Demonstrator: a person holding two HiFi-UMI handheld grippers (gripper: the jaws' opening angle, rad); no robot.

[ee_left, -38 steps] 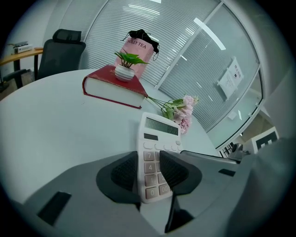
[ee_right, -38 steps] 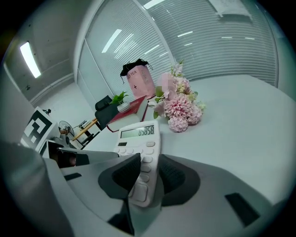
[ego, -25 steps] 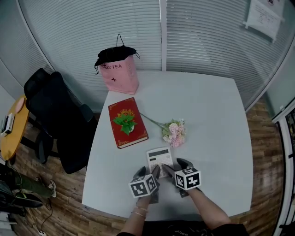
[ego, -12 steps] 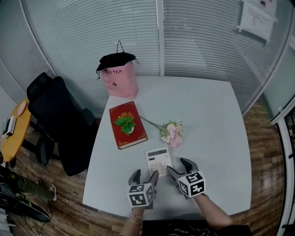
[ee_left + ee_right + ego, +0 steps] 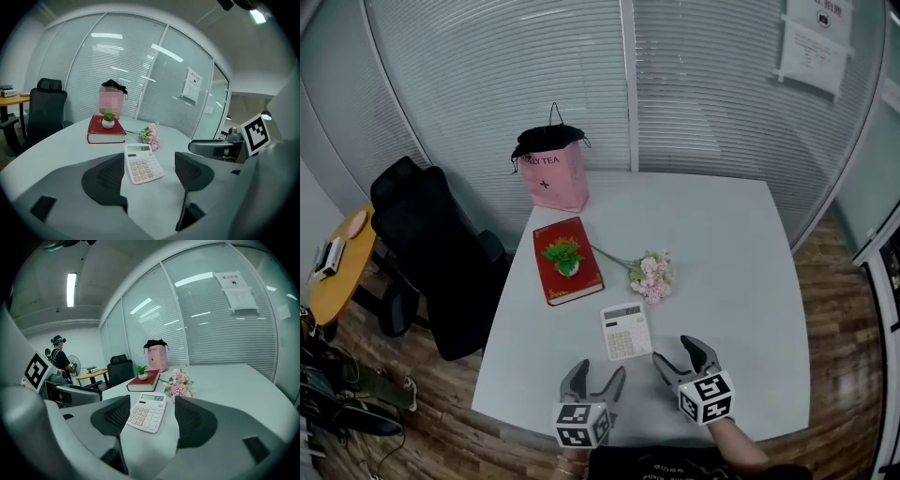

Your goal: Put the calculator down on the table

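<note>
Calculator (image 5: 625,331) on table (image 5: 736,262), book (image 5: 577,282) and flowers (image 5: 653,277) behind it

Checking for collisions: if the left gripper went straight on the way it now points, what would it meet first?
Most likely the calculator, flat on the table ahead of the open left gripper; depth is unclear.

The white calculator (image 5: 625,331) lies flat on the pale table (image 5: 731,262), keys up, near the front edge. Its little screen is at the far end and shows numbers.
</note>
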